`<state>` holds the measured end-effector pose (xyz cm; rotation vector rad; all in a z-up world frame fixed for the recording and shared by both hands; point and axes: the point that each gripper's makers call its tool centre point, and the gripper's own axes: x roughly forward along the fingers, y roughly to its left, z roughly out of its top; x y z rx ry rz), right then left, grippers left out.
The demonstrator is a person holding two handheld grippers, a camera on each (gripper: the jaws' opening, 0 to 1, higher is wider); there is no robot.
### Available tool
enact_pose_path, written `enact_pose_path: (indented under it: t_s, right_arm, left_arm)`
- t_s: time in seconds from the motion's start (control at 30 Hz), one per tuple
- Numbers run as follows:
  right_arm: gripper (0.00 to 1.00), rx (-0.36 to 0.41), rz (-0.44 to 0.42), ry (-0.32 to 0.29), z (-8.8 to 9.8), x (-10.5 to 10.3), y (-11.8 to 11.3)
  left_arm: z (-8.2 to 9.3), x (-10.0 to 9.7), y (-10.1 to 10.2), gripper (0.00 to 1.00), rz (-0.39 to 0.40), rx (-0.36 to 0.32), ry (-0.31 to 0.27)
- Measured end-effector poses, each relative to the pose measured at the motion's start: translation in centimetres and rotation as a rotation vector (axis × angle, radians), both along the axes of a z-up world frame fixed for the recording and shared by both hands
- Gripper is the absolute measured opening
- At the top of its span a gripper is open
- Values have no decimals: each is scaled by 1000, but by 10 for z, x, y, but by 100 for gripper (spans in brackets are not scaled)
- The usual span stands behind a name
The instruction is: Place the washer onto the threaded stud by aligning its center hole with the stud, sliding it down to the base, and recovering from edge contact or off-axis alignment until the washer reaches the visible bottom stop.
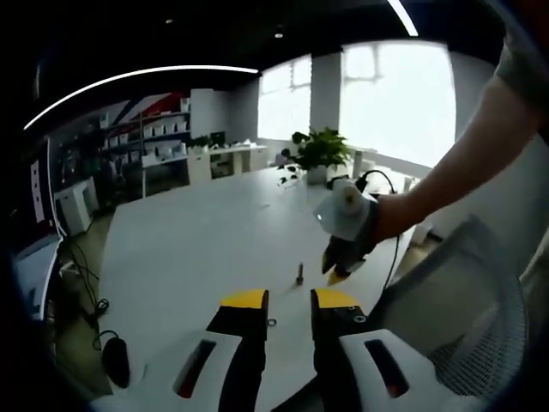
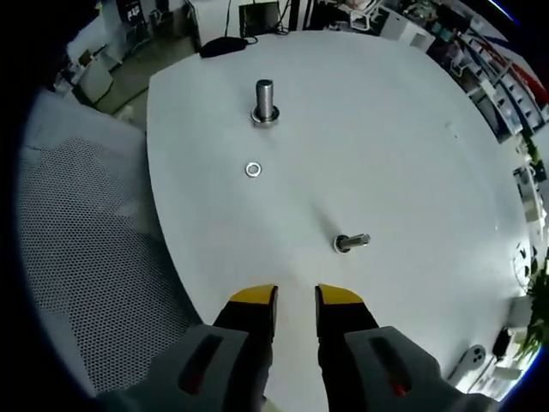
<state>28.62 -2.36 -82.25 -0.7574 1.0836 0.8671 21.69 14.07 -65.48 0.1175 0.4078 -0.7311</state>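
The washer (image 2: 253,169) is a small flat silver ring lying on the white table (image 2: 386,146), apart from the upright threaded stud (image 2: 264,102) beyond it, with nothing between them. A second bolt (image 2: 352,243) lies on its side nearer the right gripper (image 2: 296,296), whose yellow-tipped jaws are slightly parted and empty. The left gripper (image 1: 289,298) is likewise slightly parted, empty, above the table edge near a mesh chair (image 1: 480,318).

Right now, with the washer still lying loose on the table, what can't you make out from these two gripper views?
- Small silver washer, right gripper view: too small to show its hole size against the upright threaded metal stud.
- Short metal stud, left gripper view: too small and blurred to tell its threads or base.
- Right gripper, left gripper view: its fingertips are blurred, so whether they are open or shut is unclear there.
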Motion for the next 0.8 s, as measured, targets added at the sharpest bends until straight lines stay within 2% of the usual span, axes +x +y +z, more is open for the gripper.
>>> enact_pose_path:
  t_s: [0.1, 0.23, 0.43, 0.5, 0.63, 0.8]
  right_arm:
    - [20, 28, -16, 1, 2, 0, 7]
    - [20, 49, 33, 2, -1, 2, 18]
    - [21, 92, 35, 28, -10, 6, 24]
    - [21, 116, 30, 38, -10, 4, 27]
    - [21, 152, 41, 36, -10, 5, 35]
    - [22, 184, 78, 40, -13, 1, 45]
  left_arm:
    - [3, 0, 1, 18, 7, -14, -6]
    - [6, 2, 2, 20, 16, -19, -20]
    - [3, 4, 6, 21, 47, 2, -15]
    - [7, 3, 5, 22, 44, -30, -13]
    - [14, 10, 14, 22, 98, -60, -26]
    - [9, 14, 22, 23, 146, -60, -9]
